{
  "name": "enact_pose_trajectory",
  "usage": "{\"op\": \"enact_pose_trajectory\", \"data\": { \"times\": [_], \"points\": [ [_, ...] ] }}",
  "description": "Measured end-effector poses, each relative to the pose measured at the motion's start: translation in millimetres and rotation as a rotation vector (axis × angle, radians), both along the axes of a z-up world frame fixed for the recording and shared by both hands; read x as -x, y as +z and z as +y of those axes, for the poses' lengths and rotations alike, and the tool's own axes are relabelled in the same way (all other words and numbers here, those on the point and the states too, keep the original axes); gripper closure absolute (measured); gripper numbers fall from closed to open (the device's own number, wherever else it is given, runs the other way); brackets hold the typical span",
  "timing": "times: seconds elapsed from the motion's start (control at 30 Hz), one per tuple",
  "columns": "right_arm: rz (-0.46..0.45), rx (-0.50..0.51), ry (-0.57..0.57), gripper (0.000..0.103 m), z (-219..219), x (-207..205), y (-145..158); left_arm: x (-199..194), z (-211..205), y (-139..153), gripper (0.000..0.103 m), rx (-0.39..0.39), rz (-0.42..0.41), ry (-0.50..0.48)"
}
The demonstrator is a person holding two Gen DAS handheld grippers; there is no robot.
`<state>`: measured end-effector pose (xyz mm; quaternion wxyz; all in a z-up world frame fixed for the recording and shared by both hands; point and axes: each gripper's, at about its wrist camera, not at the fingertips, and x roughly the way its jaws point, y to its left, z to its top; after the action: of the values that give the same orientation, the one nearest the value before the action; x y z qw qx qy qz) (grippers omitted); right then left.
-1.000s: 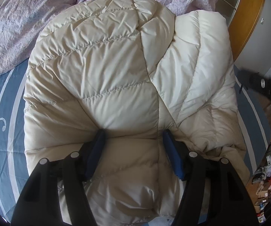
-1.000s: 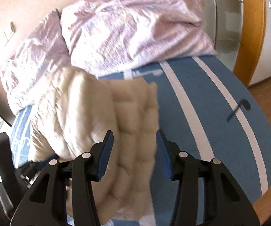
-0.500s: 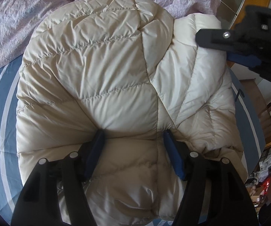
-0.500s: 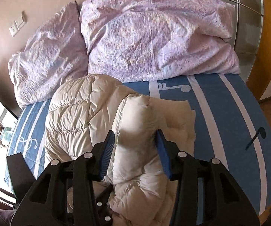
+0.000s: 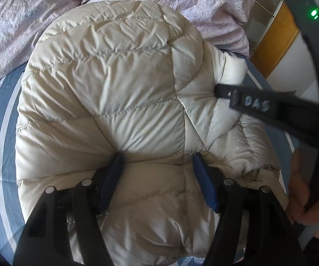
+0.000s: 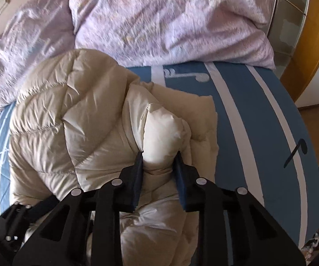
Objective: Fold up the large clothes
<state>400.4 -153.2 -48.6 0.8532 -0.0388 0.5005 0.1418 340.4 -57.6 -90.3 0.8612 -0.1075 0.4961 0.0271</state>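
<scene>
A puffy cream down jacket (image 5: 115, 88) lies bunched on the bed, and the right wrist view shows the same jacket (image 6: 59, 122). My left gripper (image 5: 156, 157) digs into its near part, with a wide bulge of padding pinched between the blue pads. My right gripper (image 6: 158, 154) is closing, and its pads squeeze a pale, puffed fold (image 6: 161, 130) on the jacket's right side. In the left wrist view the right gripper (image 5: 248, 104) reaches in from the right, with a hand (image 5: 303, 188) behind it. The left gripper (image 6: 15, 217) shows at the lower left of the right wrist view.
The bed has a blue sheet with white stripes (image 6: 259, 133), bare to the right of the jacket. Two lilac pillows (image 6: 170, 22) lie along the head end behind the jacket. A wooden frame (image 6: 310, 55) and floor border the bed's right edge.
My right gripper came down over the jacket's right side and narrowed its jaws around the pale fold. The left gripper kept its grip and stayed put.
</scene>
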Motion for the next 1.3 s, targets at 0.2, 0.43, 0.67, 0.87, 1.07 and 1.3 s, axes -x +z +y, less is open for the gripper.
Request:
{"op": "enact_pose_trajectory", "data": {
  "times": [0.2,0.43,0.67,0.87,1.07,1.3],
  "points": [
    [0.032,0.007,-0.023,0.076,-8,-4,-16,12,-4,5,0.039,0.014,-0.017,-0.025],
    [0.050,-0.004,-0.028,0.076,-12,-9,-26,14,-15,6,0.039,-0.004,-0.019,-0.048],
    [0.047,-0.014,-0.030,0.076,-14,-14,-31,15,-19,5,0.039,-0.007,-0.014,-0.061],
    [0.039,-0.037,-0.033,0.076,-20,-13,-38,7,-26,2,0.039,-0.014,-0.008,-0.075],
    [0.031,-0.048,-0.030,0.076,-24,-11,-42,9,-27,5,0.039,-0.025,-0.018,-0.085],
    [0.018,-0.058,-0.039,0.075,-30,-9,-35,21,-22,19,0.040,-0.049,-0.053,-0.067]
  ]
}}
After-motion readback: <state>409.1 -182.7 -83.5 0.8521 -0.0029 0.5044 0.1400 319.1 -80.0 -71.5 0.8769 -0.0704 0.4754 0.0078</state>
